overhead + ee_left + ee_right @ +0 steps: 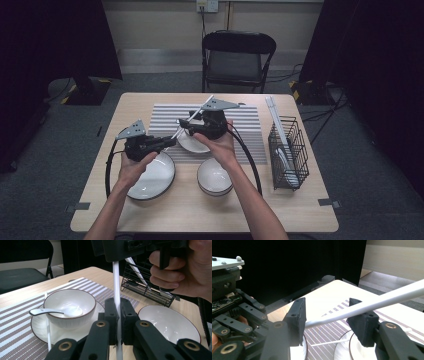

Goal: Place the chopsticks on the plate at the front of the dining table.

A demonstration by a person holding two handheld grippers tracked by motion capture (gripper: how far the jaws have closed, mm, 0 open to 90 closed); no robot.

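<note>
My left gripper (117, 315) is shut on a long white chopstick (116, 282), which rises up between its pads. In the high view this gripper (172, 141) sits at the placemat's left side, and the chopstick (197, 111) slants up and to the right. My right gripper (328, 315) stands open around the same chopstick (374, 301), which crosses the gap and lies against one jaw. That gripper (184, 122) hovers over a white bowl (70, 302) holding a spoon (50, 312) on a saucer (40, 325). A second chopstick (48, 332) leans by the saucer.
A large white plate (152, 177) and an empty bowl (214, 176) sit near the front edge. A black wire rack (287, 150) with white utensils stands at the right. A striped placemat (165, 117) covers the middle. A folding chair (237, 57) is behind the table.
</note>
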